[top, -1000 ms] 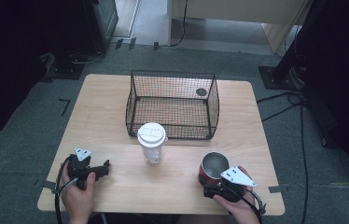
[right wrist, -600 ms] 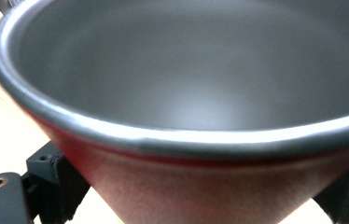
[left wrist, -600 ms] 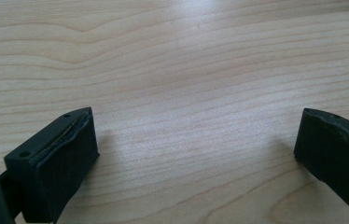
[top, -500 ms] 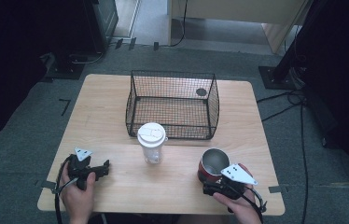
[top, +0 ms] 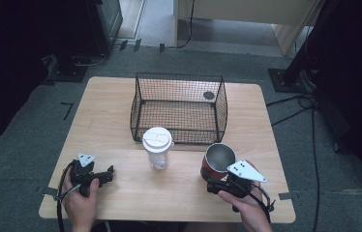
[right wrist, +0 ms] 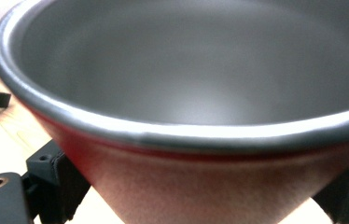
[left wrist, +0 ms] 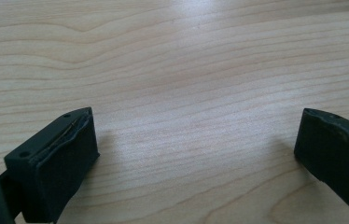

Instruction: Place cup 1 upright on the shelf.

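Note:
A red cup (top: 218,162) with a bare steel inside stands out at the table's front right, and my right gripper (top: 214,180) is shut on its lower part. In the right gripper view the cup (right wrist: 186,93) is very close, its open mouth tipped toward the camera, with the jaws of my right gripper (right wrist: 200,196) at either side of its red wall. I cannot tell whether its base touches the table. At the front left, my left gripper (top: 110,173) is open, and its view shows the jaws of that gripper (left wrist: 196,149) wide apart over bare wood.
A clear cup with a white lid (top: 157,147) stands upright mid-table, between the two grippers. Behind it is a black wire basket (top: 179,76) with a small dark disc (top: 208,95) on its floor. The table edge (top: 169,218) runs just in front of both hands.
My right gripper has shifted the red cup slightly forward and a little to the left. The left gripper has not moved.

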Available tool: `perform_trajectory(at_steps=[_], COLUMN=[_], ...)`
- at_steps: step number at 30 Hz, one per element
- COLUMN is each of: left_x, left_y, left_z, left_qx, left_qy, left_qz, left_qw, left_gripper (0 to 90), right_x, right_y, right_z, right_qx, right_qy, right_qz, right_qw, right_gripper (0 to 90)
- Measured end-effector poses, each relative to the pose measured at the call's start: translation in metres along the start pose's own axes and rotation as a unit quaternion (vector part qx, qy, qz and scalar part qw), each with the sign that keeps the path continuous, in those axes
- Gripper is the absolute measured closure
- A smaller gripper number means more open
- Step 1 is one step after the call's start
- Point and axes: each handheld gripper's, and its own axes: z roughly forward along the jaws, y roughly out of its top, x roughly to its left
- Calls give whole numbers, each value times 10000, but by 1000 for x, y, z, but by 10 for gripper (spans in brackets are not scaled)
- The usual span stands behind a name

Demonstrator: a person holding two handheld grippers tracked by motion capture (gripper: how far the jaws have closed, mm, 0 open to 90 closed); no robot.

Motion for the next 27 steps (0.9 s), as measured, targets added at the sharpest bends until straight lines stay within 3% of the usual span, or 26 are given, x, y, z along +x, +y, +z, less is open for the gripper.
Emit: perform_trajectory(at_steps=[27], left_x=[0], left_y=[0], left_z=[0], left_qx=[-18], left_qy=[2], left_qz=[-20], left_qw=[10000], left_gripper=[0], right_x=[9], right_y=[47], right_z=[12], right_qx=[-146], right_qy=[41], right_qz=[-80], right_qw=[9999], right_gripper=[77])
